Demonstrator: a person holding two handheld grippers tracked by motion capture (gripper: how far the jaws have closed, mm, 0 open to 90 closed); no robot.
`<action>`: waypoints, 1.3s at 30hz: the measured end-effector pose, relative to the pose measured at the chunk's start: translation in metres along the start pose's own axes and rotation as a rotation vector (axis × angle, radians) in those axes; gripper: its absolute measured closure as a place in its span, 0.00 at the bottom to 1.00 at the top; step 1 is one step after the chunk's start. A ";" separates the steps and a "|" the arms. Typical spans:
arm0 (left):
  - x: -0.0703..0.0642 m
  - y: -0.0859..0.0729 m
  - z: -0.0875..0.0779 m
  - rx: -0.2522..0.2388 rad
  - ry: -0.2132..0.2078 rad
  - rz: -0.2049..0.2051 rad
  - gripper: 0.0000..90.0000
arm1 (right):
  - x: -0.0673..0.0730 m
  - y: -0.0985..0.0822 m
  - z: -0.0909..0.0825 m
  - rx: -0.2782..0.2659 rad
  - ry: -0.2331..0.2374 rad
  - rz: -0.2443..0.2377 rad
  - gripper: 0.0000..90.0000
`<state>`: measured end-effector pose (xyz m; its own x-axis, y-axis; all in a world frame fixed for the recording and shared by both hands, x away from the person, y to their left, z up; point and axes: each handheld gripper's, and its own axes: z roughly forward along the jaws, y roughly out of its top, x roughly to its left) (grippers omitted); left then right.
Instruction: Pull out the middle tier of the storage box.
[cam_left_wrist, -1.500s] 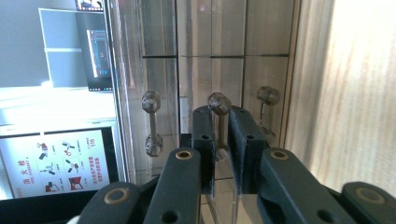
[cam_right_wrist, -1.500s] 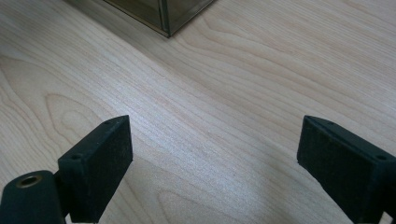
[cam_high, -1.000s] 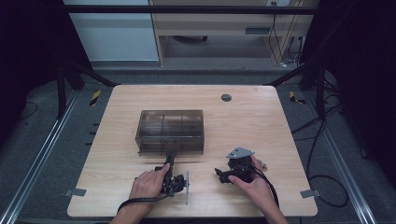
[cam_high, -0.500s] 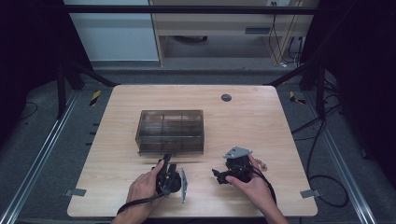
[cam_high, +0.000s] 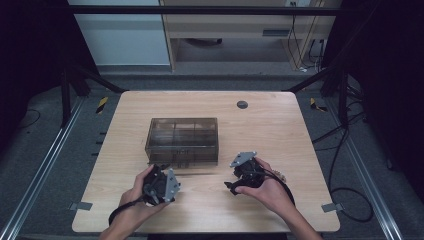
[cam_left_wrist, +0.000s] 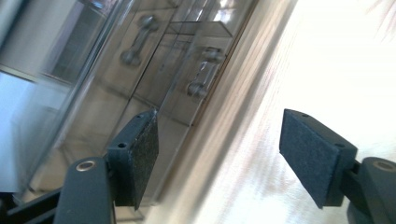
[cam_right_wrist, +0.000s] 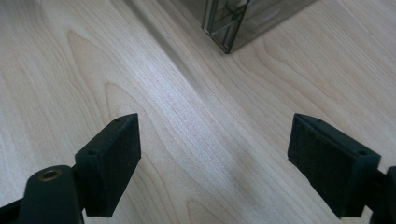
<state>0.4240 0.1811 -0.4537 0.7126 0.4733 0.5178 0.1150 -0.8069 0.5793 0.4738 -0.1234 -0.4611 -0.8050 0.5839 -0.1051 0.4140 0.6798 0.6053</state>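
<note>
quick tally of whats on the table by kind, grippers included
clear smoky plastic compartment box with a lid: 1
black hand-held gripper: 2, left and right, both with jaws open and nothing between them
small dark round disc set in the light wooden table top: 1
total: 4

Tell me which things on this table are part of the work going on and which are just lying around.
Part of the work:
- clear compartment box
- left hand-held gripper, jaws open, just been opening, nothing between them
- right hand-held gripper, jaws open on bare wood

Lying about:
- round dark cap near the table's far edge
- cables on the floor to the right
</note>
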 end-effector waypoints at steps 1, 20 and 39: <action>0.005 -0.003 -0.003 0.001 -0.008 -0.001 0.32 | 0.000 0.002 -0.001 0.008 0.000 -0.018 0.20; 0.075 -0.042 -0.021 0.027 -0.142 -0.068 0.40 | -0.003 0.051 -0.015 0.071 0.042 -0.201 0.62; 0.095 -0.051 0.002 0.122 -0.259 -0.097 0.69 | -0.015 0.069 0.005 0.145 0.077 -0.261 0.87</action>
<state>0.4871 0.2666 -0.4359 0.8452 0.4573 0.2766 0.2624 -0.8059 0.5307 0.5165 -0.0826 -0.4221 -0.9196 0.3496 -0.1792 0.2408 0.8619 0.4462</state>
